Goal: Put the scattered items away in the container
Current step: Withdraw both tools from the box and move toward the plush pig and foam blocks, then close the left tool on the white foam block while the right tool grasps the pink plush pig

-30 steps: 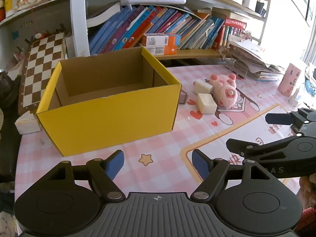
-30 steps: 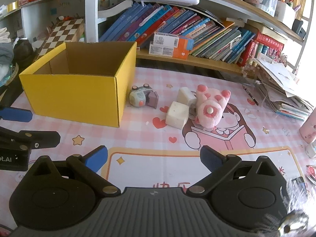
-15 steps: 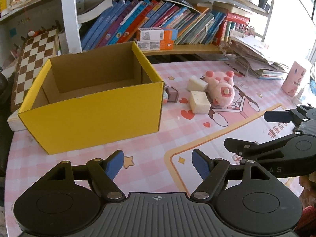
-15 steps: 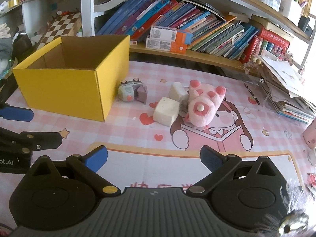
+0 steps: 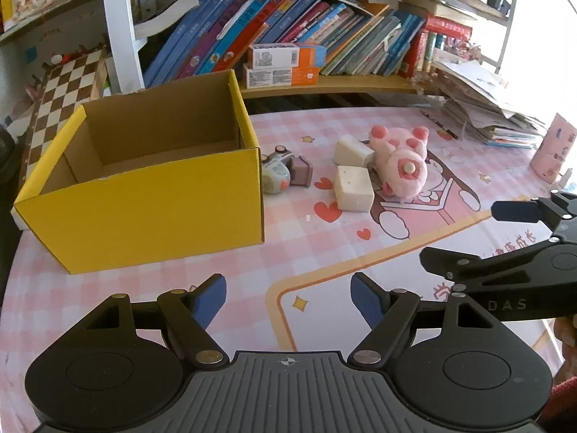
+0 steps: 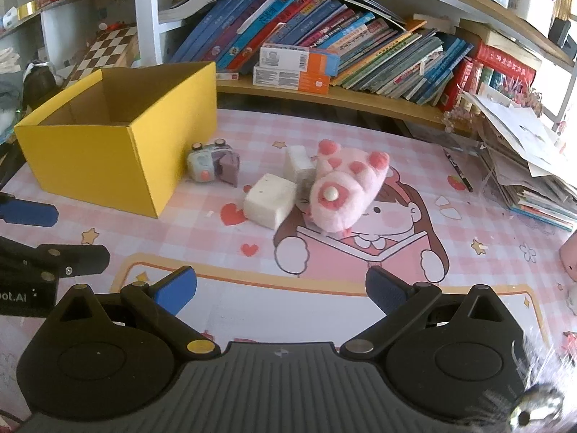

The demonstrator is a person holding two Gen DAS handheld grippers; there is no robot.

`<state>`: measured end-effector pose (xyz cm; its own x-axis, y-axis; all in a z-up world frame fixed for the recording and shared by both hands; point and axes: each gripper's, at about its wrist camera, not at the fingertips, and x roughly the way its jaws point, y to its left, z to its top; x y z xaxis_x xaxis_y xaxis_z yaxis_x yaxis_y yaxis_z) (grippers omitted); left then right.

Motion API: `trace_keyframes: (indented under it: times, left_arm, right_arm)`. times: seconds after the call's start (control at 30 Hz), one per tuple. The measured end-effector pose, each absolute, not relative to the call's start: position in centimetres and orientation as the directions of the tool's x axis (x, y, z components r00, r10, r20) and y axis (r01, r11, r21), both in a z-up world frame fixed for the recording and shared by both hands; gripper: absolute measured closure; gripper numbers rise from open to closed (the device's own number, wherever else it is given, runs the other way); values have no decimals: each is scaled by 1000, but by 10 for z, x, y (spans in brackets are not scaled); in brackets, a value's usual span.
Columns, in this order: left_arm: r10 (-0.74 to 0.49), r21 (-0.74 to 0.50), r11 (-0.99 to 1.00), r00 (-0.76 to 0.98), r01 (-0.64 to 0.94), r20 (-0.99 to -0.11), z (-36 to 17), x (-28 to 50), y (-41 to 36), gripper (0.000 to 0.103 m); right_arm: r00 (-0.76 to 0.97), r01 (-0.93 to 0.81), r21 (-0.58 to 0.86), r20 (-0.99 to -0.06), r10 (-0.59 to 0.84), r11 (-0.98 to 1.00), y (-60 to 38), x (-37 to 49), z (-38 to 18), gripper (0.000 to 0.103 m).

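An open yellow cardboard box (image 5: 151, 213) (image 6: 104, 158) stands on the left of the pink checked mat, and I see nothing inside it. To its right lie a small grey toy car (image 5: 279, 175) (image 6: 212, 166), two white foam blocks (image 5: 353, 187) (image 6: 268, 200) and a pink plush toy (image 5: 402, 166) (image 6: 342, 191). My left gripper (image 5: 288, 297) is open in front of the box, holding nothing. My right gripper (image 6: 281, 288) is open too, short of the plush and blocks. Its fingers (image 5: 519, 213) show at the right edge of the left wrist view.
A shelf of leaning books (image 6: 324, 47) with orange and white cartons (image 5: 285, 65) runs behind the mat. A pile of papers (image 6: 523, 158) sits at the right, a chessboard (image 5: 61, 97) leans at the back left, and a pink object (image 5: 553, 151) stands at the far right.
Both grippers have shifted to the right along the table, so the box has slid left in both views and the toys sit nearer the centre. Neither gripper's opening has changed.
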<state>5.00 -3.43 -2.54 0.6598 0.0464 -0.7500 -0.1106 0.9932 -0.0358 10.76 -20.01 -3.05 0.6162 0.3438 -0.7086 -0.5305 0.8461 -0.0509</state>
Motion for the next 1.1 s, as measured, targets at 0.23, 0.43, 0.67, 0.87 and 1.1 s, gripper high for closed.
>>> trace_keyframes:
  times: [0.23, 0.43, 0.67, 0.87, 1.1]
  left_arm:
    - [75, -25, 990, 677, -137, -733, -24, 58, -53, 19]
    - [96, -1, 990, 692, -138, -715, -25, 63, -71, 19]
    - [104, 22, 992, 723, -122, -683, -23, 69, -89, 19]
    - [87, 20, 995, 726, -101, -682, -20, 86, -99, 19]
    - [88, 19, 994, 709, -105, -700, -22, 110, -101, 19]
  right_arm:
    - [609, -534, -26, -706, 363, 845, -222, 121, -35, 2]
    - [605, -537, -7, -700, 380, 843, -237, 131, -37, 2]
    - [613, -542, 8, -680, 402, 840, -247, 147, -35, 2]
    - [622, -565, 11, -651, 435, 825, -248, 166, -25, 3]
    - [628, -568, 22, -634, 450, 823, -248, 189, -19, 4]
